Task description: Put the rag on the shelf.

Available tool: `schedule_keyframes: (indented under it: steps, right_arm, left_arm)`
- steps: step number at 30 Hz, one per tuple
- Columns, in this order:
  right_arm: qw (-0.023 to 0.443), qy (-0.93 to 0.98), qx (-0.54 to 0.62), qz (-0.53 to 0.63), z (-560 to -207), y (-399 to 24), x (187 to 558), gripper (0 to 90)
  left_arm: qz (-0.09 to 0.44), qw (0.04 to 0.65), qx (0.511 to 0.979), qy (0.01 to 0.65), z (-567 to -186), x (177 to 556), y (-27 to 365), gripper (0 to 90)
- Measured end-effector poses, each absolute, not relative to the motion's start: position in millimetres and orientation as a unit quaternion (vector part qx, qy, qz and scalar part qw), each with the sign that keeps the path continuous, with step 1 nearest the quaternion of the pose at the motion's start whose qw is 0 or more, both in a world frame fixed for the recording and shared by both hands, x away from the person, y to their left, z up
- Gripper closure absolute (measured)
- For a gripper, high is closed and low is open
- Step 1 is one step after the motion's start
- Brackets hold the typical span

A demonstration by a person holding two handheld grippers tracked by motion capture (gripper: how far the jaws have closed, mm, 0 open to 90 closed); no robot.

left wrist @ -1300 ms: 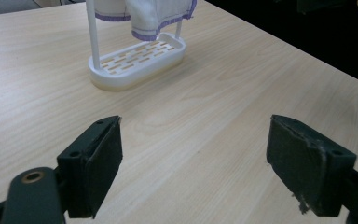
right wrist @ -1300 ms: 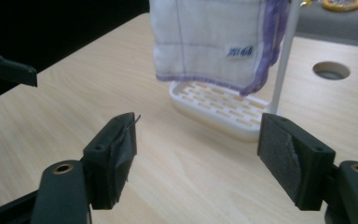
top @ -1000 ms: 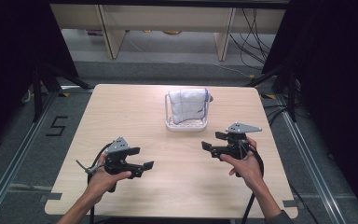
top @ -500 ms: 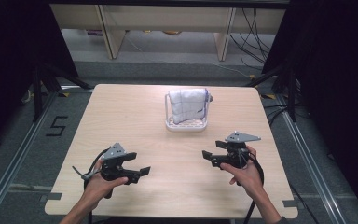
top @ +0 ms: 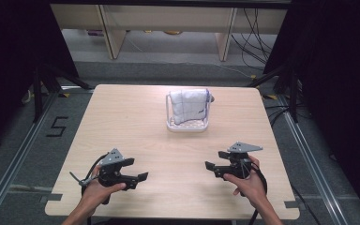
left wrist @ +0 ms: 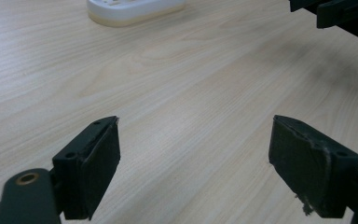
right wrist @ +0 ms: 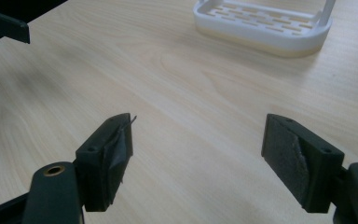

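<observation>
A white slotted rack (top: 186, 124) stands at the back middle of the wooden table (top: 122, 122), with a folded white cloth (top: 189, 105) propped upright in it. My left gripper (top: 137, 169) is held low near the front left edge, open, nothing between its jaws. My right gripper (top: 214, 161) is near the front right, also open and empty. In the left gripper view the pads (left wrist: 95, 163) are wide apart over bare wood, with the rack's base (left wrist: 135, 9) far ahead. The right gripper view has its pads (right wrist: 109, 158) spread too, and the rack's base (right wrist: 265, 28) ahead at upper right.
The other gripper's black jaw (left wrist: 340, 16) shows at the upper right of the left gripper view. Black frame posts (top: 40, 89) stand beside the table, cables (top: 258, 28) lie on the floor behind, and a "5" mark (top: 56, 126) is taped at left.
Both grippers have drawn back toward the table's front edge, away from the rack. Both stayed open. The rack and cloth have not moved.
</observation>
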State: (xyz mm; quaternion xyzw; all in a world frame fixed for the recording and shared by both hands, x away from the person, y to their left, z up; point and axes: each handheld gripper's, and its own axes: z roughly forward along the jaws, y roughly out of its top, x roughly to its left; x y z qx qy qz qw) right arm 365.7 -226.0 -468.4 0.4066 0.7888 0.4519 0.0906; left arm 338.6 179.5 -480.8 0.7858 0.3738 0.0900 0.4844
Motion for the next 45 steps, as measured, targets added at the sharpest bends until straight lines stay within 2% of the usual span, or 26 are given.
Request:
schedule_keyframes:
  steps: [3,11,12,17,28,38,39,40,45]
  right_arm:
    - [0.078,0.785,0.423,0.445,-470,-228,358,25.4]
    - [0.081,0.795,0.408,0.442,-476,-232,345,23.7]
    - [0.068,0.788,0.426,0.439,-474,-230,340,23.7]
    - [0.077,0.797,0.405,0.441,-476,-232,334,22.9]
    - [0.054,0.813,0.400,0.419,-487,-227,314,20.7]
    - [0.059,0.828,0.391,0.397,-490,-224,301,19.0]
    - [0.047,0.827,0.400,0.393,-490,-223,297,18.6]
    - [0.061,0.831,0.387,0.394,-491,-224,298,18.5]
    - [0.063,0.842,0.379,0.379,-494,-222,290,17.2]
  left_arm:
    - [0.089,0.482,0.791,0.367,-483,336,178,15.1]
    - [0.086,0.464,0.809,0.350,-492,325,175,15.6]
    - [0.087,0.465,0.809,0.348,-493,324,174,15.6]
    - [0.085,0.467,0.808,0.350,-495,319,172,15.3]
    - [0.073,0.458,0.819,0.339,-501,302,169,15.2]
    - [0.070,0.445,0.832,0.324,-502,290,168,15.2]
    - [0.071,0.444,0.831,0.327,-502,288,168,15.2]
    - [0.073,0.443,0.832,0.327,-502,288,169,15.2]
    - [0.083,0.431,0.838,0.324,-503,283,169,15.2]
